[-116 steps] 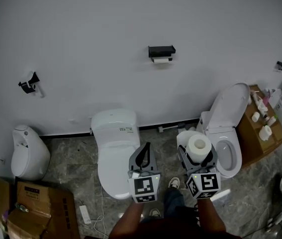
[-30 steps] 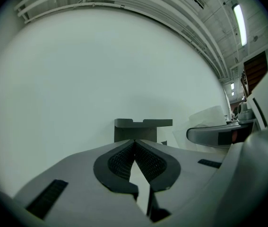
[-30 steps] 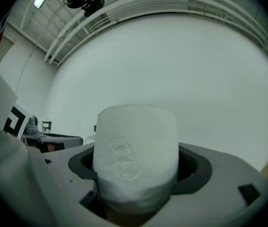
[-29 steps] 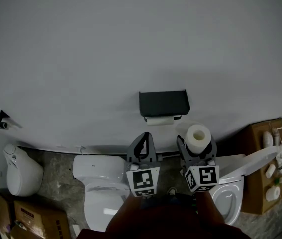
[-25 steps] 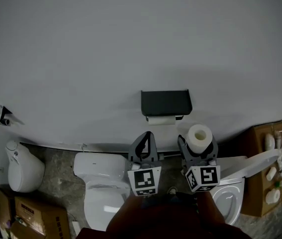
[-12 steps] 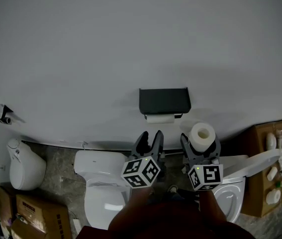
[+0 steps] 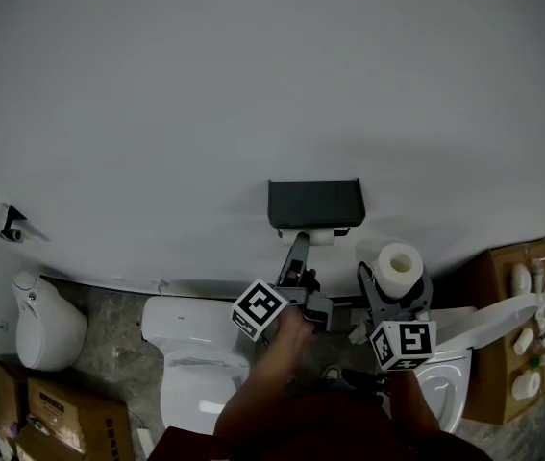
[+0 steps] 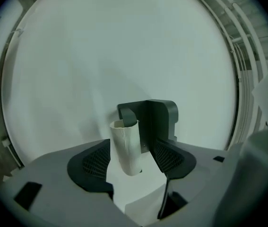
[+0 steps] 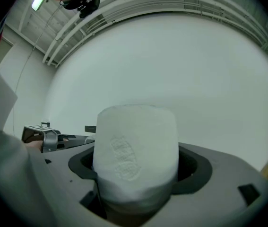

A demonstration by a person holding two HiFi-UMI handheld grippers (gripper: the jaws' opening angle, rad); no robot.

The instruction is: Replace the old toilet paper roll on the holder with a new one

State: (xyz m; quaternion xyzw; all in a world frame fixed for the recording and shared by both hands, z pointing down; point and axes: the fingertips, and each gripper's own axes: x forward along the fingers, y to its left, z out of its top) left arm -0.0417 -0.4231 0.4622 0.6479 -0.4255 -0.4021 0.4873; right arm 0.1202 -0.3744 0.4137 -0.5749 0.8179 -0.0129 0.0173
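Two patterned faces carry the only clear print: black-and-white squares on the left cube (image 7: 260, 308) and the right cube (image 7: 402, 343), with no words. An embossed stamp on the side of the new roll (image 9: 136, 150) is too faint to read

Half a second ago the left gripper (image 7: 297, 250) hung below the holder (image 7: 315, 203) with its cube nearly square to the camera. Now it has rolled onto its side, so the cube shows as a diamond, and it has reached up to the holder's underside. Its jaws have just been opening and stand released, one on each side of the old roll (image 8: 125, 145). That roll, worn down to a thin tube, hangs on the holder's arm, and neither pad presses on it

Below and to the right of the holder, the right gripper (image 7: 394, 294) points level at the wall and has drifted slightly further right. It is clenched on the new roll, which stands upright in its jaws
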